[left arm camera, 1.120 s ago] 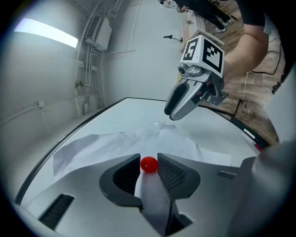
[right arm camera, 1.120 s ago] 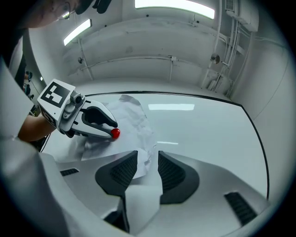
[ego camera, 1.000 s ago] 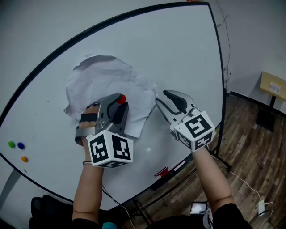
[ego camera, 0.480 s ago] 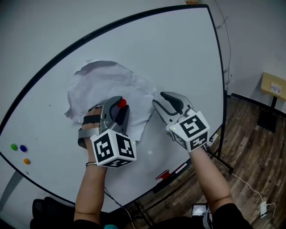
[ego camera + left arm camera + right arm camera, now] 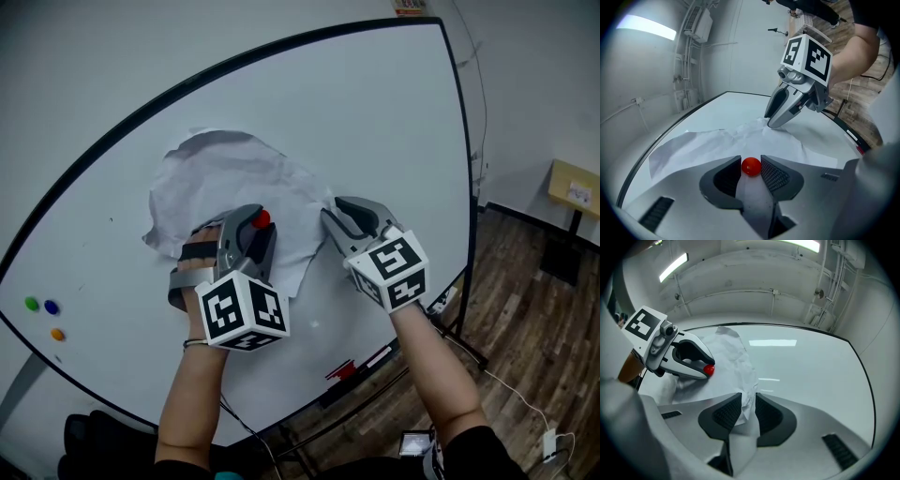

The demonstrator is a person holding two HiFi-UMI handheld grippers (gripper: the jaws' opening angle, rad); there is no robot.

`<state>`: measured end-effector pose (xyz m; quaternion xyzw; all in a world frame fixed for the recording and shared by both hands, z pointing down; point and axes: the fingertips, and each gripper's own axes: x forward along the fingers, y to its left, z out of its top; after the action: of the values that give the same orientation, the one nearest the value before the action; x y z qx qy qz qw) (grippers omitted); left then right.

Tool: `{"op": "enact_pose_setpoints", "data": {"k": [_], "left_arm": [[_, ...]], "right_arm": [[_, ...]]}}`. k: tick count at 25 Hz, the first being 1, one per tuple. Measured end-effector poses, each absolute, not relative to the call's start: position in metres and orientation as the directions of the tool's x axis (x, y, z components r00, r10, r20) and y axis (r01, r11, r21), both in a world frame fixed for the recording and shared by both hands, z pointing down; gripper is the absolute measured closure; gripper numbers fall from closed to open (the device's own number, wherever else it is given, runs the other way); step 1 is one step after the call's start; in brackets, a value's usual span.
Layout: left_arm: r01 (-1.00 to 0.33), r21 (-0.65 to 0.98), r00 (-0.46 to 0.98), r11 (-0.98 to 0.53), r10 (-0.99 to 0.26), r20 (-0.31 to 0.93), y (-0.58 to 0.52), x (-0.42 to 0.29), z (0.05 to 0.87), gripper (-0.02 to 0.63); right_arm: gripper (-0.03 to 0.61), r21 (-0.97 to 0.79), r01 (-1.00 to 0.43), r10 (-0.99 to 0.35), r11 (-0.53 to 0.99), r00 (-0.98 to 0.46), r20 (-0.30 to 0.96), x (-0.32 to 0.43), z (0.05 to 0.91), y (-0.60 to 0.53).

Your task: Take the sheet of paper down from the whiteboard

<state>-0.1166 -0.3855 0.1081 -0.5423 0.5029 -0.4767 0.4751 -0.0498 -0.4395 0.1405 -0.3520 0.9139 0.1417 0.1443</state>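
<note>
board: whiteboard (image 5: 375, 112) fills most of the head view, dark frame around it.
paper: crumpled white sheet (image 5: 225, 178), on the board left of centre. Top edge bulges off the surface, and the right and lower edges lift.
magnet: red and round (image 5: 261, 219), sits on the paper's lower middle.
left gripper: (image 5: 751, 168) points level at the board over the lower part of the paper. Jaws have just been opening. The magnet is between the tips and touches both pads, so it is gripped.
right gripper: (image 5: 748, 401) at the paper's right edge, tilted slightly up. Jaws have just been closing. The bunched edge of the paper runs up between them, but there is a gap at the pads, so it is not clamped.
spacing: the two grippers are near each other, not touching. Left is on the magnet and right is on the paper's edge.
dots: green, blue and orange small magnets (image 5: 42, 307) at the board's lower left, well apart from the paper.
tray: ledge (image 5: 361, 361) at the board's bottom edge, something red lying on it.
floor: wood planks (image 5: 525, 319) at right, below the board.
</note>
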Motion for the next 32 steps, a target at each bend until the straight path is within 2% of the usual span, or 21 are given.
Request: {"op": "enact_pose_setpoints", "data": {"k": [3,7,19,32], "left_arm": [[-0.096,-0.994,0.039,-0.042,-0.998,0.038,-0.386,-0.117,0.108,0.471],[-0.094,-0.995,0.037,-0.042,-0.999,0.038,-0.385,-0.117,0.109,0.474],[-0.091,-0.993,0.044,-0.076,-0.996,0.072,-0.385,-0.116,0.109,0.482],[-0.122,-0.992,0.174,-0.033,-0.985,0.011,-0.347,-0.091,0.078,0.483]], "right_arm": [[0.525,0.124,-0.67,-0.591,0.732,-0.715,-0.373,-0.049,0.14,-0.441],[0.543,0.102,-0.664,-0.592,0.741,-0.717,-0.369,-0.045,0.144,-0.446],[0.552,0.064,-0.666,-0.595,0.744,-0.702,-0.391,-0.041,0.145,-0.443],[0.554,0.077,-0.667,-0.6,0.741,-0.709,-0.371,-0.048,0.149,-0.435]]}}
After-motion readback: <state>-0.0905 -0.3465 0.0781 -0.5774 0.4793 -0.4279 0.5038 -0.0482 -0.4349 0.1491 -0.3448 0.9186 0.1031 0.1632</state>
